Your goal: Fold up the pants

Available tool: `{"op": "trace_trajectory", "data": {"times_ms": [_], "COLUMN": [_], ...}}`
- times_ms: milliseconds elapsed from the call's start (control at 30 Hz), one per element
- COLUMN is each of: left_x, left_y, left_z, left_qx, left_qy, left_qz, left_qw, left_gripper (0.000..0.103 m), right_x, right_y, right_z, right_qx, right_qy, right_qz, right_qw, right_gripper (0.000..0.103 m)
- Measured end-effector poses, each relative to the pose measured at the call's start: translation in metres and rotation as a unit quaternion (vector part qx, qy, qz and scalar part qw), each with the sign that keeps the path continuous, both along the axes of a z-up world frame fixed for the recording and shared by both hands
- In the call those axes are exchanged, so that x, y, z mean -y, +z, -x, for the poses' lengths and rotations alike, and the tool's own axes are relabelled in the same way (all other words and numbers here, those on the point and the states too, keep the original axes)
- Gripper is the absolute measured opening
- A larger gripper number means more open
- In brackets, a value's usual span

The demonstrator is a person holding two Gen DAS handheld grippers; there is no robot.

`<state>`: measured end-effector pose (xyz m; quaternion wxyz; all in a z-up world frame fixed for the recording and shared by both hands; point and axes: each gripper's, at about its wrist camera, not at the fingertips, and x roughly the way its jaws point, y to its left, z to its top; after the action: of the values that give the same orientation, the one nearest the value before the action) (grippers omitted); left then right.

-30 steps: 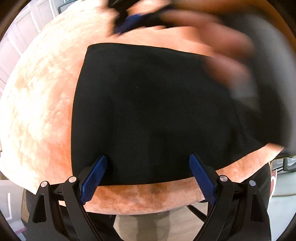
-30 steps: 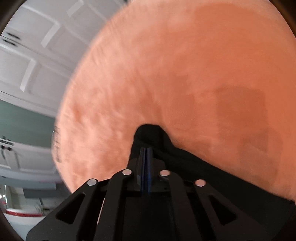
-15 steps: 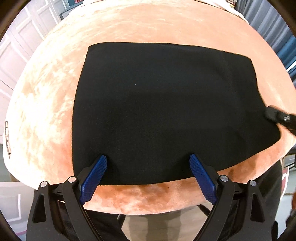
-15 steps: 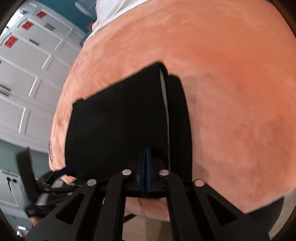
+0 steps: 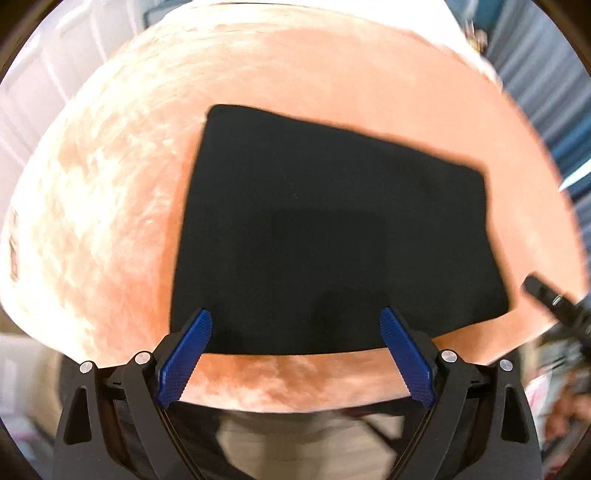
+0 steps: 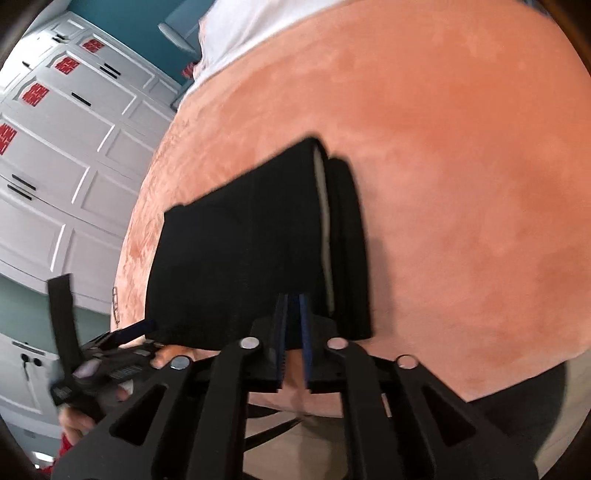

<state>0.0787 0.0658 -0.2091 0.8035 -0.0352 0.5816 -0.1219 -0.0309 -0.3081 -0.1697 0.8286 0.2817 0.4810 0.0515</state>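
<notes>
The black pants lie folded into a flat rectangle on an orange plush cover. My left gripper is open and empty, hovering at the pants' near edge. In the right wrist view the folded pants show stacked layers with a pale inner strip along the right side. My right gripper is just off the pants' near edge, its blue pads slightly apart with nothing between them. The left gripper also shows at the lower left of the right wrist view, held by a hand.
The orange cover ends in a near edge with floor below. White panelled cupboard doors stand to the left. A white cloth lies at the far end of the cover. The right gripper's tip enters at the right.
My right gripper has let go of the pants and its pads have parted a little. Both grippers have drawn back, so the folded pants look smaller.
</notes>
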Motion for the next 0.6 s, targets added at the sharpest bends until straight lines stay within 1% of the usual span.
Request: {"op": "trace_trajectory", "data": {"times_ms": [67, 100, 167, 200, 233, 300, 367, 400, 467, 500, 533, 567, 600], "left_x": [-0.026, -0.042, -0.065, -0.077, -0.083, -0.085, -0.081, -0.076, -0.068, -0.062, -0.061, -0.060, -0.058], "left_y": [-0.005, -0.015, -0.035, -0.047, -0.053, -0.062, -0.066, -0.067, -0.078, -0.084, -0.086, -0.090, -0.093], "left_z": [-0.008, -0.015, -0.024, -0.028, -0.029, -0.029, -0.027, -0.027, -0.030, -0.034, -0.036, -0.039, -0.042], "left_qx": [-0.023, -0.042, -0.081, -0.094, -0.100, -0.119, -0.128, -0.132, -0.146, -0.150, -0.147, -0.146, -0.147], "left_qy": [0.033, 0.060, 0.109, 0.135, 0.147, 0.150, 0.148, 0.140, 0.116, 0.113, 0.112, 0.109, 0.111], "left_qz": [0.040, 0.055, 0.060, 0.061, 0.064, 0.094, 0.111, 0.115, 0.122, 0.119, 0.120, 0.127, 0.123], "left_qw": [0.9984, 0.9958, 0.9890, 0.9845, 0.9819, 0.9770, 0.9744, 0.9746, 0.9750, 0.9751, 0.9755, 0.9751, 0.9751], "left_gripper": [0.092, 0.092, 0.091, 0.091, 0.091, 0.092, 0.092, 0.092, 0.092, 0.093, 0.098, 0.098, 0.098], "right_x": [0.007, 0.009, 0.005, 0.003, -0.002, -0.008, -0.014, -0.015, -0.014, -0.014, -0.013, -0.013, -0.015], "right_y": [0.008, 0.007, 0.001, -0.007, -0.013, -0.027, -0.044, -0.055, -0.069, -0.078, -0.080, -0.081, -0.081], "right_z": [0.002, 0.000, -0.012, -0.020, -0.026, -0.033, -0.038, -0.040, -0.040, -0.038, -0.036, -0.035, -0.035], "right_qx": [0.014, 0.012, -0.002, -0.014, -0.021, -0.039, -0.062, -0.079, -0.094, -0.098, -0.091, -0.085, -0.083], "right_qy": [-0.018, -0.014, -0.009, -0.003, 0.005, 0.013, 0.016, 0.007, 0.002, -0.009, -0.017, -0.019, -0.017], "right_qz": [0.035, 0.047, 0.045, 0.038, 0.034, 0.032, 0.001, -0.026, -0.066, -0.087, -0.093, -0.097, -0.094], "right_qw": [0.999, 0.999, 0.999, 0.999, 0.999, 0.999, 0.998, 0.997, 0.993, 0.991, 0.991, 0.991, 0.992], "right_gripper": [0.075, 0.075, 0.075, 0.076, 0.078, 0.078, 0.080, 0.080, 0.083, 0.088, 0.092, 0.094, 0.096]}}
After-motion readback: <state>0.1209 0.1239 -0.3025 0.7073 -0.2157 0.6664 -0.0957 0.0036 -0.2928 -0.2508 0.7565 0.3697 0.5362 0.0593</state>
